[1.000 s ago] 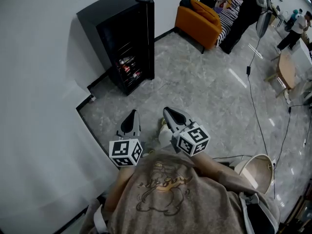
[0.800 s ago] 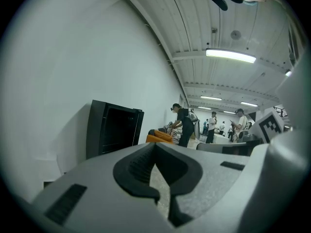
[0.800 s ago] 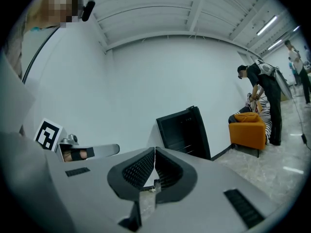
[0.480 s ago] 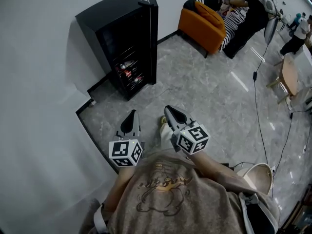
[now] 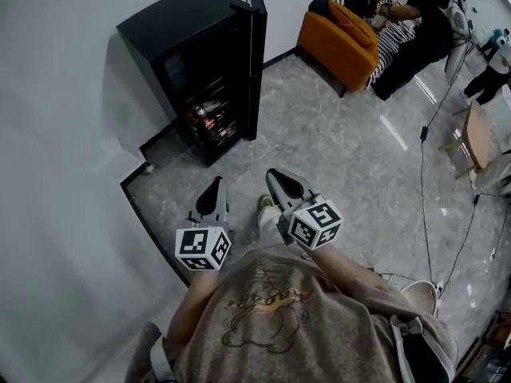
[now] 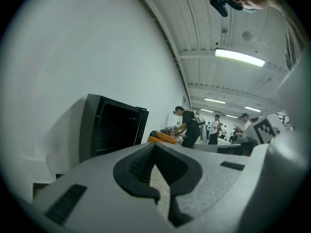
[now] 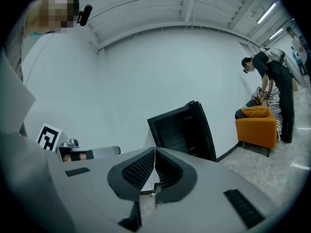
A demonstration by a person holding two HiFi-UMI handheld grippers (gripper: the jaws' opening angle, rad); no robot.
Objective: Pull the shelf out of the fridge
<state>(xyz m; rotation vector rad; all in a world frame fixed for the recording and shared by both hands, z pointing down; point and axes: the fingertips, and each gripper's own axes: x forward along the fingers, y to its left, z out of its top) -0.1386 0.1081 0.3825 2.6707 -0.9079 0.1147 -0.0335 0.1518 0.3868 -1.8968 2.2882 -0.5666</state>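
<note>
A small black fridge stands against the white wall with its door swung open. Wire shelves with cans and bottles show inside its lower half. The fridge also appears ahead in the left gripper view and the right gripper view. My left gripper and right gripper are held side by side at chest height, well short of the fridge. Both are shut with nothing between the jaws.
An orange armchair sits right of the fridge, with a person lying on a striped cover beside it. Cables trail across the grey marble floor. A wooden stool stands far right. A black skirting edge marks the wall base.
The view has crept a little closer to the fridge. Both grippers keep their pose and stay shut.
</note>
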